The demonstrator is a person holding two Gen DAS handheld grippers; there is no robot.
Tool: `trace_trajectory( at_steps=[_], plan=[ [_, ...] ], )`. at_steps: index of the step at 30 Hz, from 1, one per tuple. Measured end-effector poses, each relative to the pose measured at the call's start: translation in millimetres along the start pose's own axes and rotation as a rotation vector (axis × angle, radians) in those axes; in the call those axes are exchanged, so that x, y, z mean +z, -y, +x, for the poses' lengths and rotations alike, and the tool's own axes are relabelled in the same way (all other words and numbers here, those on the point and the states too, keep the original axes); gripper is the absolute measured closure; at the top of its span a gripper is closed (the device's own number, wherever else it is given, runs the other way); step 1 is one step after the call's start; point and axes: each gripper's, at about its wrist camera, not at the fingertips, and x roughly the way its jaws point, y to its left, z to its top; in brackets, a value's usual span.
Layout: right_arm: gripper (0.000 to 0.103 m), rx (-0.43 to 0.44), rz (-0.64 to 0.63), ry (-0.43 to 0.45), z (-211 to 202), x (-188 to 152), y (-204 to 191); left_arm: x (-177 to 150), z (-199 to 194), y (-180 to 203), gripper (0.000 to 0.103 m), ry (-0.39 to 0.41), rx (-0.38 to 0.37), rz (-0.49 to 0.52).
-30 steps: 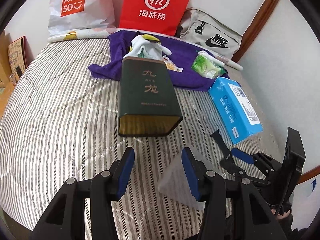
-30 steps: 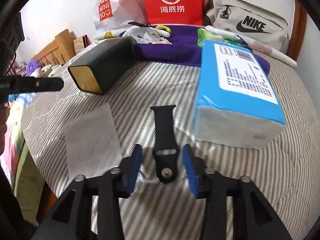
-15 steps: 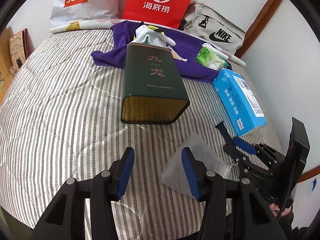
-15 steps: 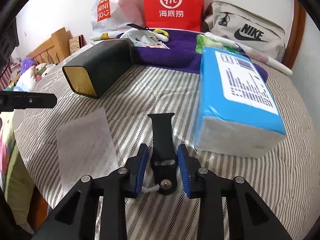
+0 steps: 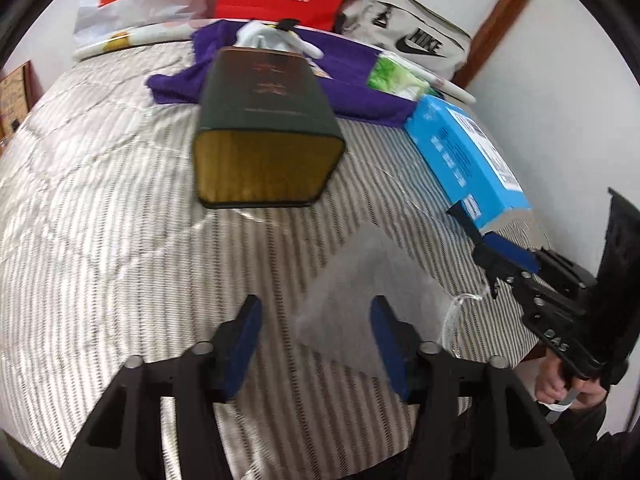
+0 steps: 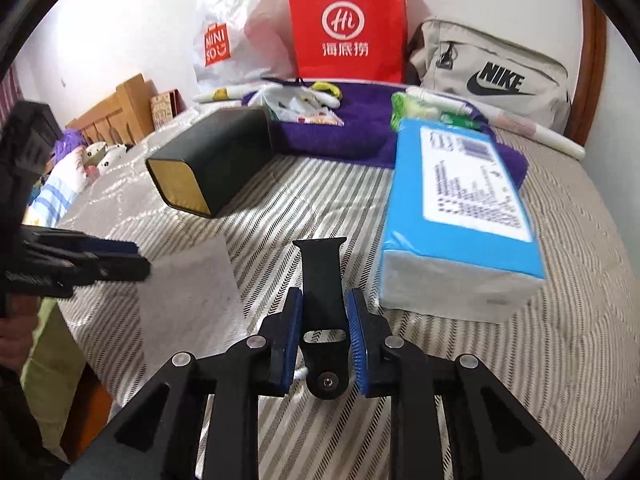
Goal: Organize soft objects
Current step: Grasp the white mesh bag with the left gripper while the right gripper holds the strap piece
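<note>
A bed (image 6: 520,360) with a grey-and-white striped quilt fills both views, backed by a white wall where a red paper bag (image 6: 346,28), a white Miniso bag (image 6: 224,40) and a beige Nike bag (image 6: 492,76) stand. A purple towel (image 6: 360,128) lies across the far part of the bed, with a dark green box (image 5: 264,120) lying on its side in front of it and a blue tissue pack (image 6: 460,216) to its right.

The right hand-held gripper (image 6: 323,336) has just been closing, and its blue pads now press on both sides of a black watch strap (image 6: 322,280), which points away from the camera along the quilt, just beside the near end of the tissue pack.

The left hand-held gripper (image 5: 316,340) has just been opening; its jaws stand apart with nothing gripped. A translucent white mesh pouch (image 5: 368,300) lies flat on the quilt, its near corner between the pads and most of it towards the right pad. A white cord (image 5: 460,304) trails from the pouch's right edge.
</note>
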Motion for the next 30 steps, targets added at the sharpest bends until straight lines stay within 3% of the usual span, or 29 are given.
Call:
trace_trajectory(
  at_steps=[1,3,5,7,11,14,20,25,28,30],
  plan=[
    [0.080,-0.004,-0.001,0.005,-4.6,-1.3,0.9,-0.1,2.4,3.0,0.045,0.002,-0.006,0.008],
    [0.080,0.000,0.005,0.013,-15.6,-5.5,4.0,-0.9,6.3,12.1,0.032,0.011,-0.018,0.033],
    [0.080,0.000,0.010,0.024,-26.4,-10.6,7.9,-2.1,9.0,21.6,0.030,0.011,-0.023,0.060],
    [0.080,-0.005,0.012,0.029,-34.3,-15.5,12.4,-3.7,12.3,31.9,0.020,0.006,-0.028,0.090],
    [0.080,-0.020,0.049,0.030,-43.3,-27.1,28.1,-7.7,19.7,49.3,0.005,-0.003,0.012,0.145],
    [0.080,-0.030,0.073,0.021,-43.7,-35.6,39.0,-10.8,24.5,61.5,0.001,-0.008,0.047,0.185],
    [0.080,-0.036,0.105,0.004,-37.2,-46.3,53.7,-23.0,33.7,83.4,0.000,0.000,0.161,0.304],
    [0.080,-0.048,0.119,-0.001,-33.0,-49.3,57.8,-25.2,30.2,82.4,0.000,0.026,0.176,0.291],
    [0.080,-0.054,0.122,-0.013,-29.6,-51.1,58.7,-29.7,25.5,84.8,0.014,0.055,0.175,0.289],
    [0.080,-0.048,0.125,-0.019,-28.5,-51.5,59.1,-31.1,21.3,87.2,0.037,0.070,0.169,0.292]
  ],
)
